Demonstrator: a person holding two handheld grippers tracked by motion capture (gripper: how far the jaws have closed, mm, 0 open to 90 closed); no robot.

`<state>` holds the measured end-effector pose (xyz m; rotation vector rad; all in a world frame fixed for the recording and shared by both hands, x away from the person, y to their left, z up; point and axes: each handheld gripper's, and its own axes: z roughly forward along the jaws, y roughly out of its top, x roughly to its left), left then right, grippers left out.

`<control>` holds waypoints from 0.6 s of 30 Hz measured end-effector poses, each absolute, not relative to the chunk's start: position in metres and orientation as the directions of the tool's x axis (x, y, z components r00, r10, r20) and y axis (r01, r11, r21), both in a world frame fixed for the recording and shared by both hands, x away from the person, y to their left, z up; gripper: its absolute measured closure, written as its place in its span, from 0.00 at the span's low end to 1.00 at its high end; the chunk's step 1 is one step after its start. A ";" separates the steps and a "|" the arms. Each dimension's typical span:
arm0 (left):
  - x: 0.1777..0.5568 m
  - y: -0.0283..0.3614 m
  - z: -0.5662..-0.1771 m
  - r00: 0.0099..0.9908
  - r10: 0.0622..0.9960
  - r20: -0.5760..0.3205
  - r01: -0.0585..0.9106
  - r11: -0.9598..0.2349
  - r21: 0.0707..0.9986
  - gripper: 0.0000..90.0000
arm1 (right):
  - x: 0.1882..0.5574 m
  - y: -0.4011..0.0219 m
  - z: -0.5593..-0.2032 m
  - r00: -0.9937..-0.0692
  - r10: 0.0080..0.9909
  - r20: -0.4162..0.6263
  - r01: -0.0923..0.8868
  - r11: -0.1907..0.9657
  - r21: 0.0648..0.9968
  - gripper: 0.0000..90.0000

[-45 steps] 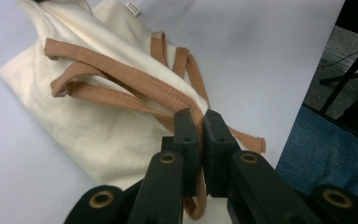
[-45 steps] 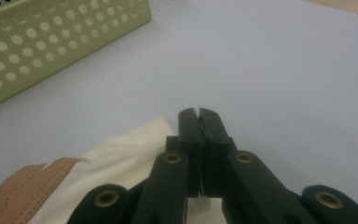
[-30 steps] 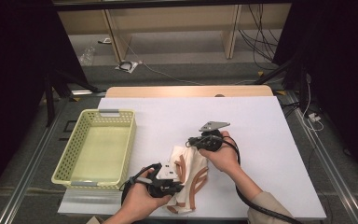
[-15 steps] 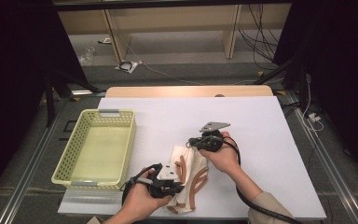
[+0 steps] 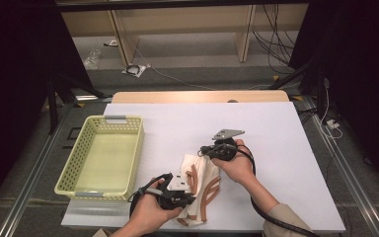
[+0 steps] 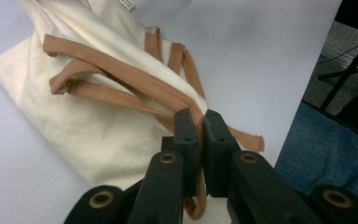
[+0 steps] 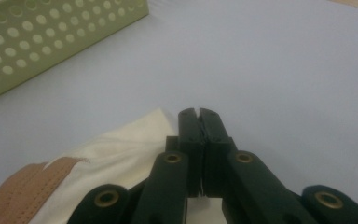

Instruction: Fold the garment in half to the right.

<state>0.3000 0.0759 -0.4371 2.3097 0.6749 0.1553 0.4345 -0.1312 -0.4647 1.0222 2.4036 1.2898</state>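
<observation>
Both tools were clenched on the cream cloth bag (image 5: 197, 187): the left tool (image 6: 201, 122) pinching a brown strap (image 6: 121, 77), the right tool (image 7: 199, 117) a far edge, apparently to stretch it flat on the surface (image 5: 276, 148) beside the basket (image 5: 74, 168).

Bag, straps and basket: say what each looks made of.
Bag: cream woven cloth, matte, likely cotton; it creases softly. Straps: tan fabric tape, stitch lines along the edges. Basket: pale yellow-green plastic by its look, stiff walls punched with round holes.

One cloth bag (image 5: 197, 190), one basket (image 5: 101, 155) (yellow-green), two grippers.
</observation>
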 end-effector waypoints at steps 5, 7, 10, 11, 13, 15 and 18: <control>0.300 0.076 -0.438 0.856 0.510 -0.080 0.426 -0.609 0.669 0.95 | 0.434 -0.132 -0.465 -0.730 0.672 0.124 0.476 0.369 0.798 0.99; 0.300 0.076 -0.438 0.856 0.510 -0.080 0.426 -0.611 0.668 0.95 | 0.434 -0.132 -0.465 -0.727 0.675 0.128 0.478 0.364 0.799 0.99; 0.300 0.076 -0.438 0.856 0.511 -0.081 0.427 -0.609 0.669 0.95 | 0.434 -0.133 -0.465 -0.727 0.675 0.127 0.478 0.365 0.799 0.99; 0.300 0.076 -0.438 0.856 0.511 -0.081 0.427 -0.609 0.668 0.95 | 0.434 -0.133 -0.465 -0.728 0.674 0.126 0.477 0.366 0.799 0.99; 0.301 0.076 -0.438 0.856 0.511 -0.080 0.427 -0.611 0.667 0.95 | 0.434 -0.133 -0.466 -0.726 0.675 0.128 0.480 0.365 0.798 0.99; 0.301 0.076 -0.438 0.857 0.510 -0.080 0.426 -0.611 0.667 0.95 | 0.434 -0.133 -0.466 -0.727 0.675 0.129 0.480 0.365 0.798 0.99; 0.301 0.075 -0.439 0.856 0.510 -0.081 0.427 -0.611 0.666 0.95 | 0.434 -0.133 -0.466 -0.727 0.675 0.128 0.479 0.365 0.798 0.99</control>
